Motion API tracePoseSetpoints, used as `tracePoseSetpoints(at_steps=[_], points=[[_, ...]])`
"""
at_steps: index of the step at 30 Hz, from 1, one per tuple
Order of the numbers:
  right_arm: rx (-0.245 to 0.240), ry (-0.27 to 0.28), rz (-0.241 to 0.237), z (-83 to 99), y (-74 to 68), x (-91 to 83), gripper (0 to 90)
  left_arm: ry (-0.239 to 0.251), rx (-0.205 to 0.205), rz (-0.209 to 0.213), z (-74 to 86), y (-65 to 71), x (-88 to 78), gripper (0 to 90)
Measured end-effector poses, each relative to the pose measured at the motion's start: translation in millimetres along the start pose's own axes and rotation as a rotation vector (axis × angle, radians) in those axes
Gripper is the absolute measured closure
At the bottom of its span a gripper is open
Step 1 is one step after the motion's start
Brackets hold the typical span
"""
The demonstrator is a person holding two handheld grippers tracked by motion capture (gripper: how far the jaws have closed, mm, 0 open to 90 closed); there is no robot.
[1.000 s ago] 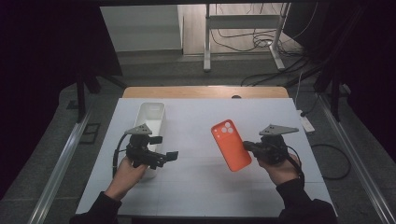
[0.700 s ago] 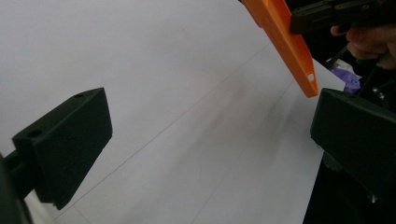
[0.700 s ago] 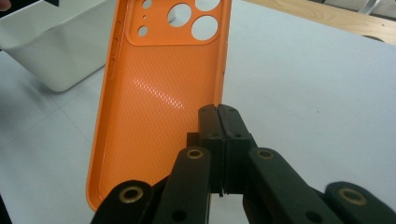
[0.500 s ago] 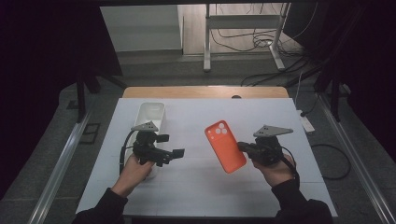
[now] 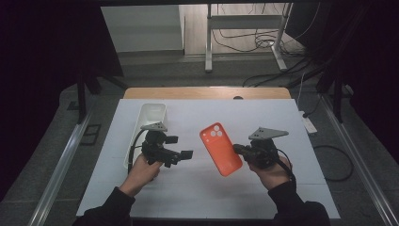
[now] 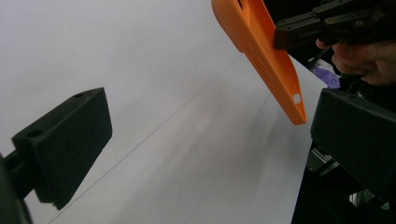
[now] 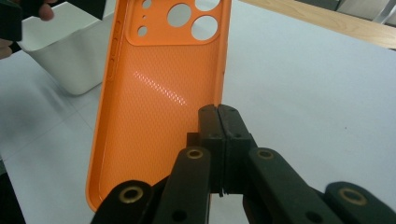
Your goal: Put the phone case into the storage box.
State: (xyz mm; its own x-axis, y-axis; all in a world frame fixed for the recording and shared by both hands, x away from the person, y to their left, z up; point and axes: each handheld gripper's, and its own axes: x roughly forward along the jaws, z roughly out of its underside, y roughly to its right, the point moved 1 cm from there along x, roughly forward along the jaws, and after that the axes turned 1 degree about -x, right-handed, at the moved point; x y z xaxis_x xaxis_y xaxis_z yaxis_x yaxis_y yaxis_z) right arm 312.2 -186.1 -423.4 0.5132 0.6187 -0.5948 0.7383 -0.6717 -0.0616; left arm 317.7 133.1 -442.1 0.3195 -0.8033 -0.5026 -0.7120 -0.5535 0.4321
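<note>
The right hand-held gripper (image 5: pixel 241 149), clenched on the orange phone case's (image 5: pixel 221 149) right edge, holds it above the counter (image 5: pixel 282 117) mid-scene; the released left hand-held gripper (image 5: pixel 184 155) should probably close squarely on its free left edge.

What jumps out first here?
The orange phone case, held above the middle of the white table by the right gripper, whose fingers are shut on its edge. Next, the left gripper, fingers wide open, pointing toward the case. Behind the left hand sits a white bin.
</note>
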Motion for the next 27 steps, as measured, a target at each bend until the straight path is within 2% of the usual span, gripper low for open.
tracePoseSetpoints(at_steps=[7, 27], points=[[-0.014, 0.002, -0.004, -1.4, -6.9, 3.4, 89.4, -0.001, -0.011, 0.040, -1.6, 0.3, 7.8, 0.0], [-0.041, 0.015, -0.047, -4.2, -28.0, 11.8, 89.4, -0.014, -0.016, 0.092, -6.2, 5.3, 28.2, 0.0]])
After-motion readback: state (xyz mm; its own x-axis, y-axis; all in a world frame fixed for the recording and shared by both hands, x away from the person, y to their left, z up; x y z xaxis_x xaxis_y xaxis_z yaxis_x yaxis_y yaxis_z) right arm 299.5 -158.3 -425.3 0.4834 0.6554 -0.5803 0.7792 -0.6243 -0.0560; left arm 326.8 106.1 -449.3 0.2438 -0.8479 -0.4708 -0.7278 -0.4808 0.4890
